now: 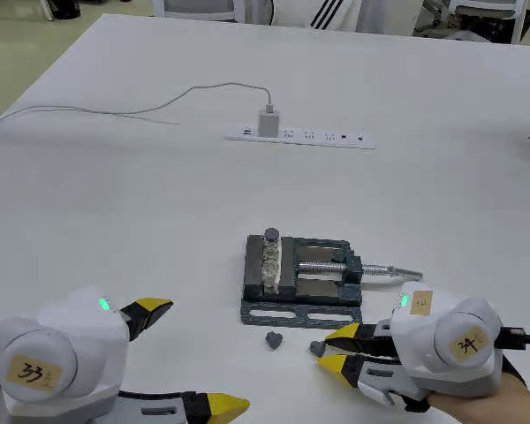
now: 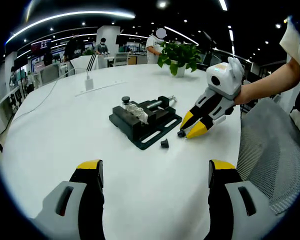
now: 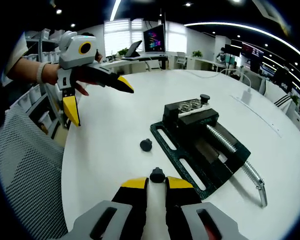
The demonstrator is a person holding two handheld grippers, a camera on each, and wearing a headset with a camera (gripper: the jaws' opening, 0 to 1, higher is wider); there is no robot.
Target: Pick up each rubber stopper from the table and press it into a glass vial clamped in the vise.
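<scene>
A dark vise (image 1: 300, 281) (image 2: 145, 124) (image 3: 205, 135) clamps a row of glass vials (image 1: 270, 263) (image 3: 189, 105). The far vial carries a dark stopper (image 1: 271, 234) (image 2: 125, 100) (image 3: 205, 98). My right gripper (image 1: 329, 348) (image 2: 190, 126) (image 3: 157, 183) lies low on the table in front of the vise. Its jaws are closed to a narrow gap around a rubber stopper (image 1: 317, 348) (image 2: 181, 133) (image 3: 157, 175) at the very tips. A second loose stopper (image 1: 274, 339) (image 2: 164, 143) (image 3: 146, 145) lies just left of it. My left gripper (image 1: 190, 358) (image 2: 155, 170) (image 3: 101, 102) is wide open and holds nothing, left of the vise.
The vise's screw handle (image 1: 393, 274) sticks out to the right. A white power strip (image 1: 300, 136) with a charger (image 1: 269, 122) and cable lies further back. A mesh chair (image 2: 275, 150) stands at the table edge, and a potted plant (image 2: 180, 57) sits on the far side.
</scene>
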